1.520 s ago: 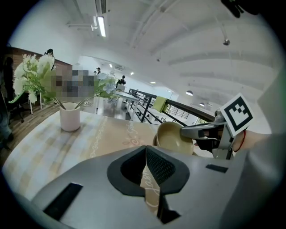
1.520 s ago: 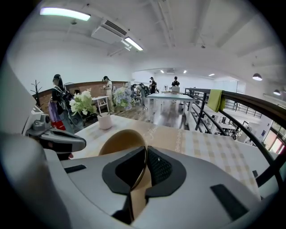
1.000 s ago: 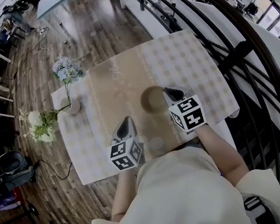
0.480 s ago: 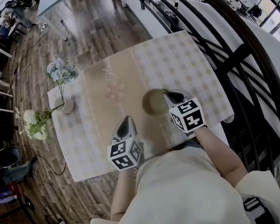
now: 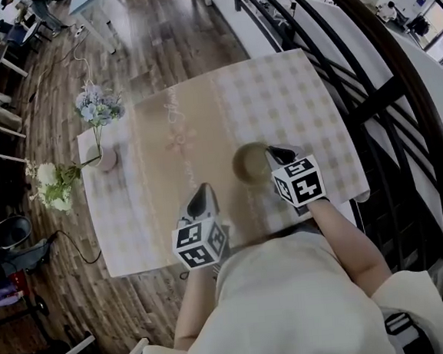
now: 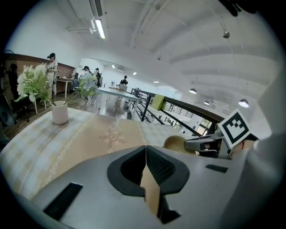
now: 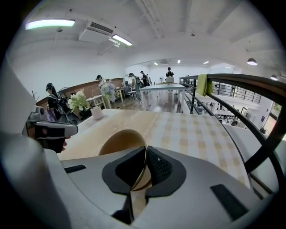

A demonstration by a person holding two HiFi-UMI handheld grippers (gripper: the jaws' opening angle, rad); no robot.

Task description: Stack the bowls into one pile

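Bowl is clamped by its rim in the right gripper; left gripper closed, empty.

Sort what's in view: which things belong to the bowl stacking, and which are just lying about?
Job: bowl, rim pinched in the right gripper; left gripper, shut and empty.
Lying about: vase with flowers, checked tablecloth, black railing.

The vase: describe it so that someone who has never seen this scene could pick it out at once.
Find the checked table beside the black railing. At its left edge in the head view, away from the railing, stands the vase, small and pale. Unlike the tan bowl near the middle, it holds flowers.
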